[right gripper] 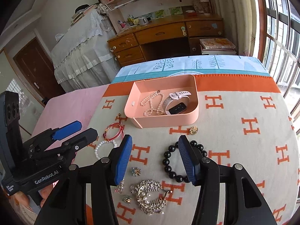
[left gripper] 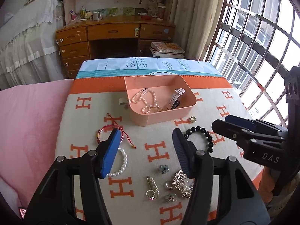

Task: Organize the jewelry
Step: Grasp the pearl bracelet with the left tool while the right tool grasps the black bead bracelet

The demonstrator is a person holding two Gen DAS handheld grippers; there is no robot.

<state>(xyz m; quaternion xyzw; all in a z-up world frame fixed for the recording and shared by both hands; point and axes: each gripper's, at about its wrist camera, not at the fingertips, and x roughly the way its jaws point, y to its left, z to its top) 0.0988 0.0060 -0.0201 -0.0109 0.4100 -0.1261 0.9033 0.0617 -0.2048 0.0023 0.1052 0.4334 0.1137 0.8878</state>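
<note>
H-pattern blanket (right gripper: 243,103): peach tray (right gripper: 168,121), black bead bracelet (right gripper: 168,161), pearl bracelet (right gripper: 97,150), brooch (right gripper: 193,130).

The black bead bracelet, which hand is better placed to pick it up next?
Right. The right tool is open and hangs above the black bead bracelet, one finger over its beads. The left tool, also open, sits nearer the white pearl bracelet.

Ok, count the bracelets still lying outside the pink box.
3: red string bracelet nearest the box's left corner, white pearl bracelet just below it, black bead bracelet on the right. Gripper fingers partly cover each.
</note>
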